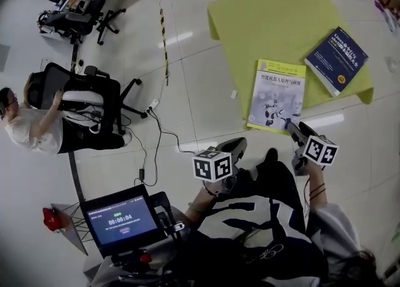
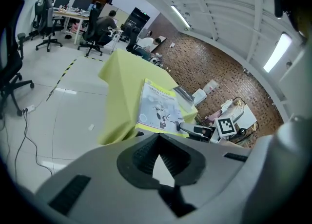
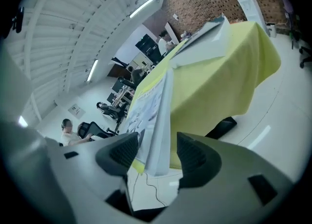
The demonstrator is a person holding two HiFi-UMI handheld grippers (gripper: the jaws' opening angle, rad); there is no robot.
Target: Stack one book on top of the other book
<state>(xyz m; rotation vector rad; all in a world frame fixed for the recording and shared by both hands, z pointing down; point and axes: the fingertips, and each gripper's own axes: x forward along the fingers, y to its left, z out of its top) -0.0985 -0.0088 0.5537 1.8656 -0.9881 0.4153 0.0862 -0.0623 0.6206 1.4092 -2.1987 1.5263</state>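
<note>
Lying on a counter draped in a yellow cloth [image 1: 269, 23] were two books.

1. White book [image 1: 277, 95], with yellow borders and a robot picture on its cover. It lay flat, its near end overhanging the counter's edge. That near corner stood between the fingers [image 3: 195, 157] of the right gripper [image 1: 294, 128]. In the right gripper view the fingers were spread apart, one above the cover and one below. A gap was left on the underside, so the pads did not press on the book [image 3: 151, 115].

2. Blue book [image 1: 337, 60]. It lay flat on the cloth, beyond the right gripper's fingers and to their right, apart from the white book.

3. Left gripper [image 1: 236, 145]. Its fingers [image 2: 141, 155] were closed together with nothing between them. They were held short of the counter, with the white book [image 2: 158, 108] ahead of their tips and not touched.

4. Surroundings: a person [image 1: 25, 123] sat in an office chair [image 1: 87, 104] on the floor, well to the left of the left fingers. A screen [image 1: 122, 220] showing a timer stood near the wearer.
</note>
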